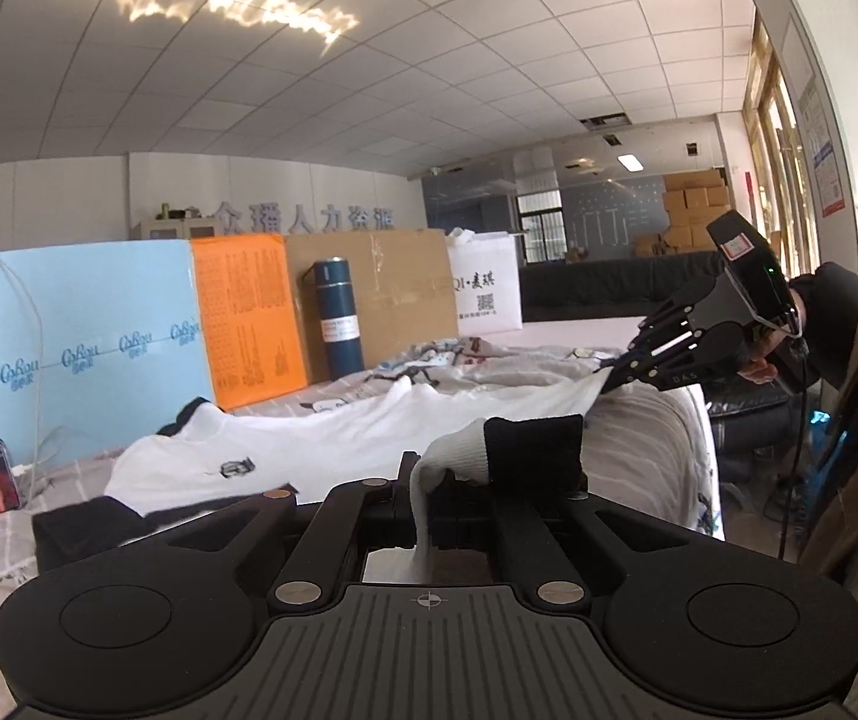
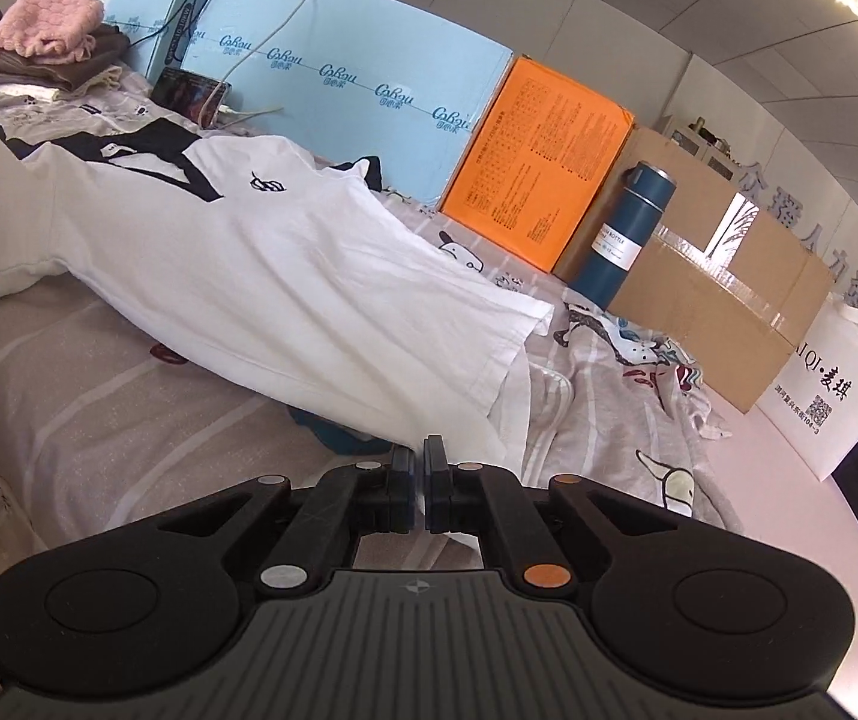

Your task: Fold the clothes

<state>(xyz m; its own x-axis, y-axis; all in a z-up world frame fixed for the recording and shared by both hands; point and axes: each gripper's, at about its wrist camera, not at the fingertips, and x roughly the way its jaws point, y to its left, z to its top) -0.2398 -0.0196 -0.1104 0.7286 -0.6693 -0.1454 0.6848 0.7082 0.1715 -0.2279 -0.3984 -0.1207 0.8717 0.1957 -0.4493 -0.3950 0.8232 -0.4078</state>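
With both claws pinched on shirt (image 2: pixel 261 276) cloth — left (image 1: pixel 429 480) at sleeve, right (image 2: pixel 418 450) at hem near bed (image 2: pixel 69 372) edge — could slip free under uneven pull, bunching the fold.

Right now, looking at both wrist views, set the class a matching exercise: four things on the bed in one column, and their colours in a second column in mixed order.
Things:
1. T-shirt
2. Flask
3. Folded towel
4. Box beside the flask

Colours:
A. pink
B. orange
C. white with dark collar and cuffs
D. dark teal

Pairs: 1-C, 2-D, 3-A, 4-B
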